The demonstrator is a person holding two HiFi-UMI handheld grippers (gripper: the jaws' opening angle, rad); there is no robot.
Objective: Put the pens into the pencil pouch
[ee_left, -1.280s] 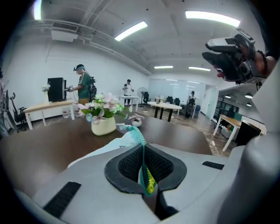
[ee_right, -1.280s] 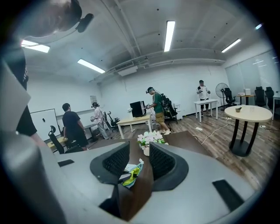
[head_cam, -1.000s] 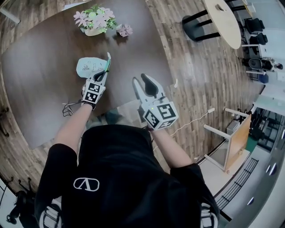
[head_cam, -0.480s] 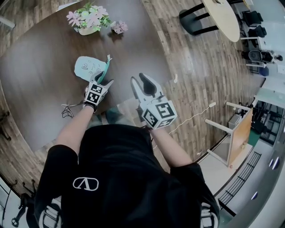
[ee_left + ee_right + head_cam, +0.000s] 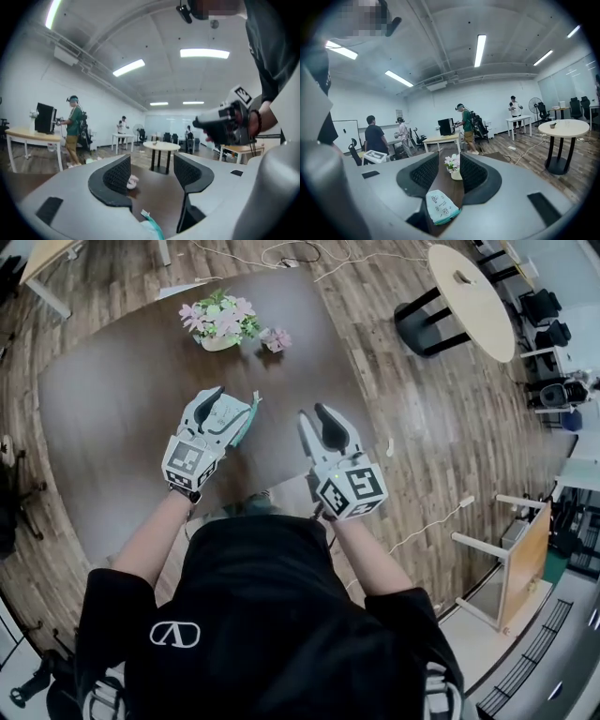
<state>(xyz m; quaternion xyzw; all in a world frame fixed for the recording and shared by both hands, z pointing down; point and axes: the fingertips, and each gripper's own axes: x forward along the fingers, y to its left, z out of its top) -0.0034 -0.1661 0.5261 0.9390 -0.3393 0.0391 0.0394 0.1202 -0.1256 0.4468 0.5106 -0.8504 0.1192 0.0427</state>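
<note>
Now that the left gripper [image 5: 152,173] has let go and lifted, its jaws stand wide apart with nothing between them. The right gripper [image 5: 450,172] is half open and also empty. The pencil pouch [image 5: 439,206] lies on the table [image 5: 122,399] just below, at the person's 12 o'clock. No pens show; they are likely inside, contents hidden, so the task looks near done. A flower pot [image 5: 220,324] sits beyond, at 12 o'clock.

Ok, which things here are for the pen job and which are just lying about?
For the job: pencil pouch; left gripper and right gripper, both open and empty. No pens in view.
Lying about: flower pot; small pink flower; round table.
</note>
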